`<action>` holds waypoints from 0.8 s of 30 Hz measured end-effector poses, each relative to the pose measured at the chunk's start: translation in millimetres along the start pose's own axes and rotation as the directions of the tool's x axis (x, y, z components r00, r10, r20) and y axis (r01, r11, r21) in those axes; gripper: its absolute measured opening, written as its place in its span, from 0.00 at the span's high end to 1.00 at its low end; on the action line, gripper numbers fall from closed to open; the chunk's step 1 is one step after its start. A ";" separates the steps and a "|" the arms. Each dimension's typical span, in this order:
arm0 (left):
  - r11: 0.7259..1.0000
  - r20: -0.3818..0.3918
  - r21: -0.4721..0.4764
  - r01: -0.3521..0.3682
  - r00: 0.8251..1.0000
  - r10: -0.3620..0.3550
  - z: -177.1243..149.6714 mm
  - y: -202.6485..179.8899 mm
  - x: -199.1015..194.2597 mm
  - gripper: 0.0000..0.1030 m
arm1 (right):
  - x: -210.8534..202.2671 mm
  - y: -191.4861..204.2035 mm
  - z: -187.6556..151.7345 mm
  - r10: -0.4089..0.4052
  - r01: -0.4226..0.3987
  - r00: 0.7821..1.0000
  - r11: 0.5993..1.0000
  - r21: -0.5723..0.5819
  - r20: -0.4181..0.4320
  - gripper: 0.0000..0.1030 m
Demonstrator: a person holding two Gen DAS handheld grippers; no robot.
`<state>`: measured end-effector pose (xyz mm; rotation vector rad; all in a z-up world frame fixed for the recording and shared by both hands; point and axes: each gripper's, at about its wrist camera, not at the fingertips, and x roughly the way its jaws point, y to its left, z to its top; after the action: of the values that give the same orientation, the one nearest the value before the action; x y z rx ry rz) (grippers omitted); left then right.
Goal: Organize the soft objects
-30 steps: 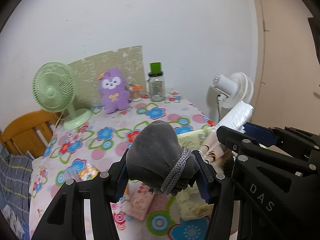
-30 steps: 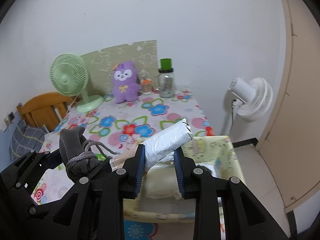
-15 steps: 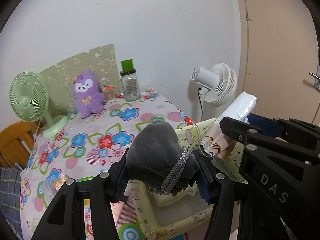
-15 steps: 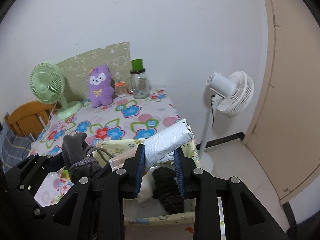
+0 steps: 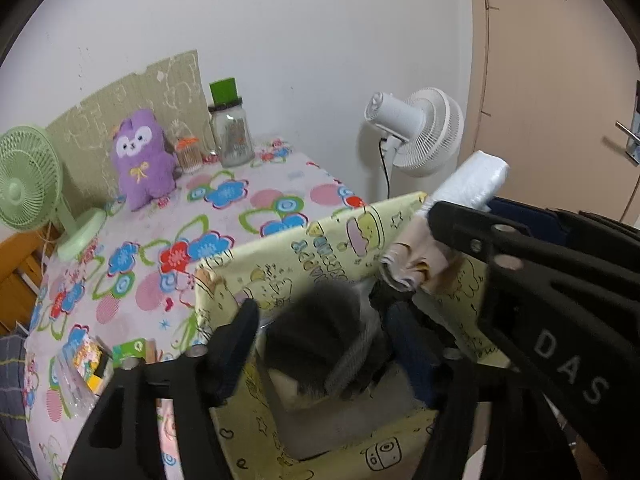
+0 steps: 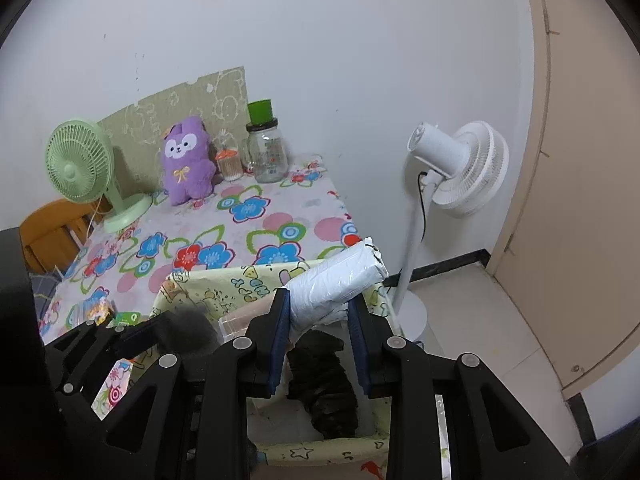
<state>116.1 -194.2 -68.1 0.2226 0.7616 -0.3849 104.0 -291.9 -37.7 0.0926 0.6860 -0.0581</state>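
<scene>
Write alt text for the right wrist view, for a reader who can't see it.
The right hand-held gripper clamps a white plastic-wrapped pack above a yellow fabric bin holding a dark garment. Behind stands a floral table with a purple plush, green fan and jar; a white fan stands at right.

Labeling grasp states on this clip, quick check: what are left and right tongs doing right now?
Left tongs: opening, the grey fabric bundle blurred between them, over the yellow bin.
Right tongs: closed on the white plastic-wrapped pack.
</scene>
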 end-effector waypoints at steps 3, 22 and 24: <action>1.000 -0.001 0.007 -0.007 1.000 0.007 -1.6 0.5 0.4 0.20 | 7.9 3.3 -0.7 0.011 -0.011 1.000 1.000 -0.005 -0.016 0.70; 0.998 0.015 0.001 -0.061 0.998 0.061 -5.4 26.2 -9.8 0.07 | 30.0 30.2 -2.6 0.103 -0.102 0.990 0.995 0.015 -0.096 0.37; 0.998 0.022 -0.003 -0.063 0.998 0.063 -6.0 29.3 -12.9 0.07 | 27.0 33.4 -2.8 0.097 -0.096 0.991 0.995 0.015 -0.093 0.32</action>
<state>116.0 -162.4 -61.6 0.2393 0.7314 -0.3264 125.9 -259.0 -54.8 0.1387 0.7737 0.0356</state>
